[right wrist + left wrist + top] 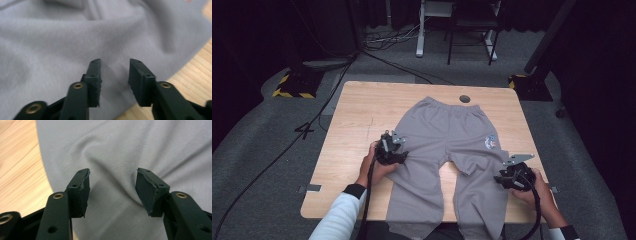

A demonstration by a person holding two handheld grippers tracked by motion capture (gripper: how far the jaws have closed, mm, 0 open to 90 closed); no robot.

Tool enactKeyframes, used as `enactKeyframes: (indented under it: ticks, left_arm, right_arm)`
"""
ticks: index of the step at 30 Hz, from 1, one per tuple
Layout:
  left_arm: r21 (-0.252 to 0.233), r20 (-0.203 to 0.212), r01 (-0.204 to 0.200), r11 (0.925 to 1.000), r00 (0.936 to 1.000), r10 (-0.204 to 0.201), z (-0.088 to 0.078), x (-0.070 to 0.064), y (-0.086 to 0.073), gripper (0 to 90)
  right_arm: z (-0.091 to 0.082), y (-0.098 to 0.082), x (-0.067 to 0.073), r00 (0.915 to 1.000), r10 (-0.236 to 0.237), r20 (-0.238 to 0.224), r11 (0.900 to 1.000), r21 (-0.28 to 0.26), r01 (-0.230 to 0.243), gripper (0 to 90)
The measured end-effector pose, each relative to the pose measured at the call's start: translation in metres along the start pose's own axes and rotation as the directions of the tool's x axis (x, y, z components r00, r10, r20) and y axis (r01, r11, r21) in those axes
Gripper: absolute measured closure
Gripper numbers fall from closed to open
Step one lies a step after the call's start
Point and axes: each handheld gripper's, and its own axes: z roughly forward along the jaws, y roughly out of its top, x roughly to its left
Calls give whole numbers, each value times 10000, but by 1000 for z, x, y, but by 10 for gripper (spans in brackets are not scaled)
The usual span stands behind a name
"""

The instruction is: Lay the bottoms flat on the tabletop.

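Sweatpants (447,145) cover wooden table (357,115) on grey carpet (257,135).

A light wooden table (362,107) with rounded corners stands on grey carpet (257,165), and a small dark round grommet (465,99) sits near the table's far edge. Beyond the table, black cables (387,40) trail across the carpet toward the white legs of a desk (421,30), beside a dark chair frame (472,35). Left of the table's far corner lies a base plate with yellow and black hazard stripes (292,85); the surrounding walls are black and unlit.
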Motion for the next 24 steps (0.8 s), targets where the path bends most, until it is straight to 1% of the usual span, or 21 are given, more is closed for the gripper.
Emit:
enactKeyframes:
  ticks: [1,2,3,4,5,6,7,8,9,10,11,12,13,15,17,18,19,21,22,23,24]
  left_arm:
    - [13,-54,194,9998,9998,-194,-2,3,-3,450]
    - [107,-41,523,9986,9986,-523,-7,8,-9,444]
    - [86,-5,677,9977,9977,-677,-8,10,-12,389]
    - [15,248,798,9968,9965,-798,-11,9,-15,363]
    - [-220,660,758,9969,9951,-742,-14,8,-18,362]
    - [-423,828,387,9984,9959,-351,-19,0,-19,348]
    - [-541,991,252,9982,9949,-197,-22,-5,-18,311]
    - [-690,1341,126,9975,9910,-32,-25,-13,-17,289]
    - [-821,1573,-60,9966,9874,189,-28,-21,-16,285]
    - [-881,1673,-332,9956,9847,477,-30,-27,-15,284]
    - [-945,1840,-564,9939,9802,731,-31,-37,-14,280]
    - [-958,1948,-822,9920,9758,997,-32,-46,-14,274]
    - [-923,1998,-969,9910,9732,1137,-33,-56,-14,271]
    - [-825,1988,-1160,9898,9713,1304,-33,-72,-17,272]
    - [-708,2148,-1547,9854,9624,1665,-34,-89,-22,273]
    - [-633,2245,-1731,9829,9571,1830,-35,-97,-26,273]
    - [-616,2305,-1810,9815,9542,1904,-36,-101,-28,278]
    - [-439,2315,-2001,9788,9510,2048,-36,-110,-34,292]
    - [-553,2407,-1881,9806,9506,1959,-37,-112,-37,309]
    - [-548,2479,-1825,9817,9499,1904,-38,-112,-40,320]
    - [-566,2472,-1787,9823,9507,1872,-40,-113,-42,320]
  right_arm:
    - [-1,0,0,9999,-124,21,9998,150,123,590]
    - [-2,0,0,9998,-170,84,9996,245,167,569]
    - [-3,1,1,9997,-210,158,9994,261,205,537]
    - [-3,2,2,9996,-277,66,9996,100,277,541]
    - [-4,4,3,9995,-311,-68,9995,-99,310,540]
    - [-5,7,6,9994,-301,-196,9989,-377,293,527]
    - [-6,13,9,9981,-494,-381,9951,-878,459,516]
    - [-7,17,9,9974,-499,-515,9931,-1087,441,506]
    - [-7,22,9,9969,-439,-656,9902,-1355,347,483]
    - [-8,27,9,9965,-476,-688,9853,-1669,355,478]
    - [-7,31,8,9972,-498,-560,9826,-1818,388,474]
    - [-5,36,6,9984,-482,-308,9812,-1884,415,462]
    - [-1,40,3,9988,-445,-185,9802,-1941,400,455]
    - [8,49,-7,9992,-258,-290,9758,-2179,188,452]
    - [19,58,-18,9997,-147,-206,9767,-2142,100,430]
    - [25,61,-23,9999,-67,-111,9754,-2202,41,435]
    - [34,66,-29,9999,146,-86,9782,-2068,-161,437]
    - [46,74,-35,9995,309,113,9838,-1769,-284,431]
    - [52,77,-36,9995,326,41,9838,-1767,-314,438]
    - [57,80,-37,9995,318,-32,9865,-1607,-319,438]
    - [63,84,-37,9993,260,273,9910,-1322,-222,434]
